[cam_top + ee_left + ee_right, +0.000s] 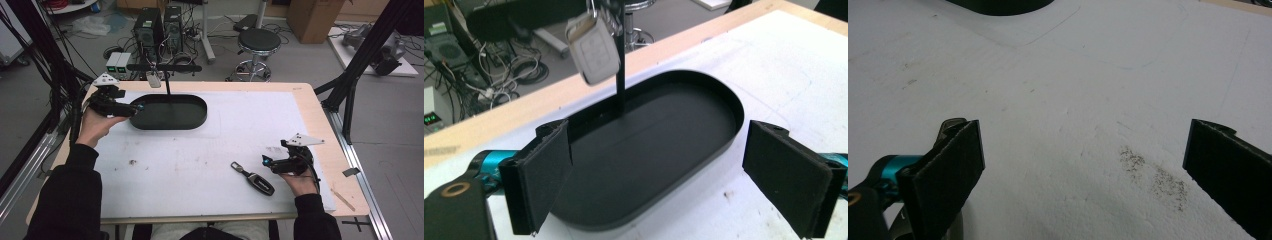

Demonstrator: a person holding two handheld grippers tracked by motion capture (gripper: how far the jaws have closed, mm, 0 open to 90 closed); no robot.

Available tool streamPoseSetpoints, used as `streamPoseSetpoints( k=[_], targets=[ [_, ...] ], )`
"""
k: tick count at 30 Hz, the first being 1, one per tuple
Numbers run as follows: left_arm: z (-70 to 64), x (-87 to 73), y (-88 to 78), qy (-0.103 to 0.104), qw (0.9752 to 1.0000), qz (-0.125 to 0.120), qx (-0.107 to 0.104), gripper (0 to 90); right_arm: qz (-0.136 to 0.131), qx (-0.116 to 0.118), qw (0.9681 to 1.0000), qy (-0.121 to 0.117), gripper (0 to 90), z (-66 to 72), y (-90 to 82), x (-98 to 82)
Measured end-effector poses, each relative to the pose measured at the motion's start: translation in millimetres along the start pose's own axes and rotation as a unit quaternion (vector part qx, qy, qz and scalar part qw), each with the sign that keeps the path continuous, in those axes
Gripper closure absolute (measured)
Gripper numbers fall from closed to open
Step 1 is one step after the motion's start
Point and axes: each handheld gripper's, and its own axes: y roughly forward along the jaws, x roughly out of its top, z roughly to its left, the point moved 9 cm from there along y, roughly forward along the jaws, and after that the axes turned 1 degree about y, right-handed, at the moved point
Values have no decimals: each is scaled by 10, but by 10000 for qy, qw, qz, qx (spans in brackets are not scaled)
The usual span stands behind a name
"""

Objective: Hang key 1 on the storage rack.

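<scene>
Fob (255,178), dark with a ring end, lies on the white sheet (200,165) near the table's front edge, just at nine o'clock of the right gripper (266,161). That gripper is spread wide and holds nothing; its own view shows bare sheet and a dusty smudge (1153,175) between the jaws. At about ten o'clock across the table, the left gripper (136,107) sits at the tray (192,120), also wide and empty. Its view shows a grey fob (593,48) hanging on the stand's post (621,75). Risk, I judge: a jaw bumping that thin post could tip the stand.
</scene>
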Motion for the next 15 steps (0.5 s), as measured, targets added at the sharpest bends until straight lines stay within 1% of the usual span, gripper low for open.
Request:
streamPoseSetpoints(
  k=[7, 10, 12, 14, 15],
  targets=[
    [-38, -219, -27, -48, 9999, 85, -42, 129, 33, -10, 10000, -4, 22, 2, 7, -7],
    [-65, -318, -23, -94, 9997, 167, -134, 129, 31, -16, 10000, -1, 22, -1, 9, -7],
    [-75, -372, -28, -77, 9997, 175, -131, 129, 41, -20, 10000, 16, 22, -2, 6, -9],
    [-84, -421, -36, -116, 9997, 160, -140, 129, 30, -15, 10000, 23, 22, -3, 8, -8],
    [-90, -449, -37, -118, 9996, 205, -145, 129, 36, -18, 10000, 19, 22, -3, 9, -10]
  ],
)
